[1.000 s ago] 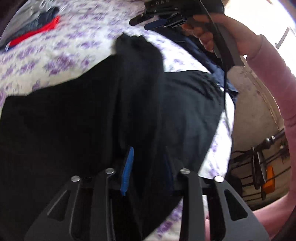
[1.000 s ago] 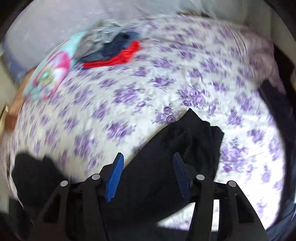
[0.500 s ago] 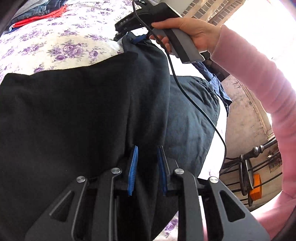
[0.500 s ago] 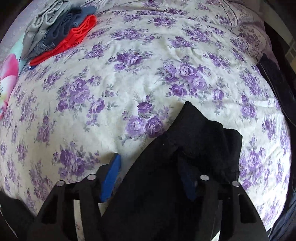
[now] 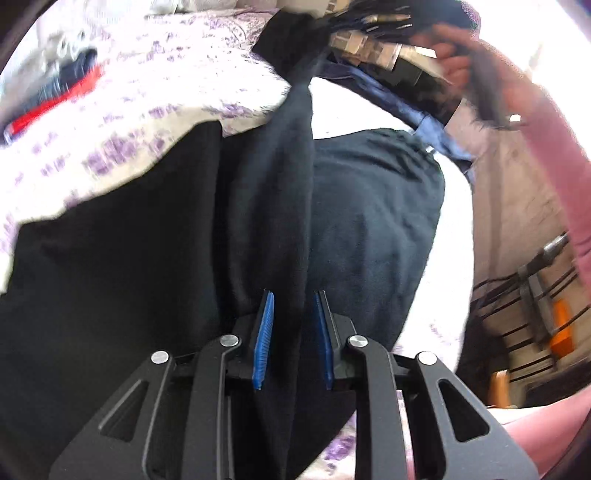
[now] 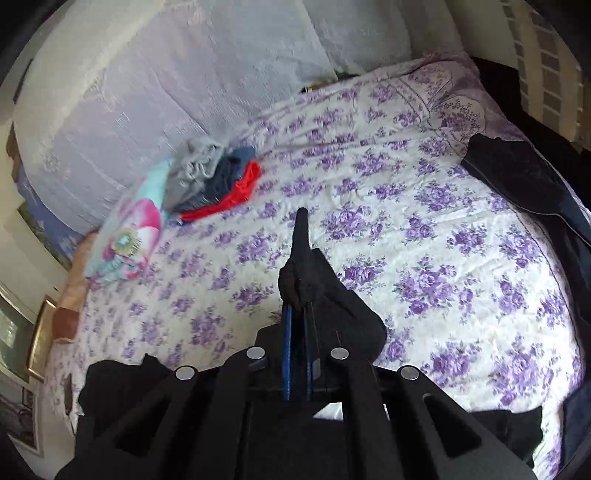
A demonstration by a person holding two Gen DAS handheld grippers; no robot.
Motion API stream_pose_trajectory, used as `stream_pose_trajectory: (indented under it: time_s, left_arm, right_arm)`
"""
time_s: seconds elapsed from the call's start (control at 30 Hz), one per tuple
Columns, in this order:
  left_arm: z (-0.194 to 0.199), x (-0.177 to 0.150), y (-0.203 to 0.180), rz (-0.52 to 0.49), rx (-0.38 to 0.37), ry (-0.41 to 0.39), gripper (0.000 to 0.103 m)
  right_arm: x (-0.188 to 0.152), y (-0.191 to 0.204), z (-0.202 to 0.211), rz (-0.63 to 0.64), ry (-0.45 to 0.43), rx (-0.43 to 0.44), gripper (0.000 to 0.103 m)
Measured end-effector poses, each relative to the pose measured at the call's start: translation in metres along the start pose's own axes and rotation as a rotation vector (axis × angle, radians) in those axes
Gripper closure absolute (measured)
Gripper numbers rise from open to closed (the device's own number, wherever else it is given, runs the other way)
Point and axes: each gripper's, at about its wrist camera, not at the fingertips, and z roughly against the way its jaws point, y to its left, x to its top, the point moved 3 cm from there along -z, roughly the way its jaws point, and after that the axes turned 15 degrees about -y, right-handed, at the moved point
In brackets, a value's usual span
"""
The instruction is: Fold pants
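The black pants (image 5: pixel 155 236) lie on the floral bedsheet (image 5: pixel 155 96). My left gripper (image 5: pixel 293 306) is shut on a fold of the pants near the front, the blue pads pressing the cloth between them. My right gripper (image 6: pixel 297 314) is shut on the far end of a pant leg (image 6: pixel 310 266) and holds it lifted above the bed. In the left wrist view the right gripper (image 5: pixel 373 26) shows blurred at the top, with the leg stretched up to it.
A stack of folded clothes, grey, blue and red (image 6: pixel 218 181), lies at the back of the bed beside a colourful pillow (image 6: pixel 129 232). Dark clothing (image 6: pixel 517 177) lies at the bed's right edge. A railing (image 5: pixel 535 288) stands right of the bed.
My right gripper has closed on the pant leg end and lifted it off the bed. My left gripper stays shut on the pants fold and has risen slightly.
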Motion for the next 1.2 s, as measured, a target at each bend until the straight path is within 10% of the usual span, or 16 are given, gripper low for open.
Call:
stream_pose_trajectory:
  time_s: [0.27, 0.4, 0.63, 0.83, 1.0, 1.2]
  left_arm:
    - [0.018, 0.013, -0.018, -0.169, 0.089, -0.055, 0.046]
    - [0.005, 0.019, -0.028, -0.256, 0.200, -0.032, 0.047]
    - [0.049, 0.030, -0.018, -0.144, 0.088, -0.167, 0.047]
    - [0.016, 0.021, -0.031, -0.222, 0.085, -0.065, 0.047]
    - [0.028, 0.017, -0.059, -0.301, 0.014, -0.137, 0.044]
    - [0.007, 0.012, -0.068, -0.372, 0.103, -0.095, 0.037]
  right_arm:
    - [-0.006, -0.039, 0.088, -0.079, -0.132, 0.094, 0.097]
    - [-0.012, -0.052, 0.094, -0.113, -0.151, 0.121, 0.097]
    - [-0.021, -0.072, 0.094, -0.145, -0.159, 0.139, 0.097]
    - [-0.019, -0.071, 0.096, -0.143, -0.171, 0.156, 0.097]
    - [-0.019, -0.074, 0.096, -0.141, -0.165, 0.149, 0.097]
    - [-0.017, -0.071, 0.098, -0.138, -0.173, 0.165, 0.097]
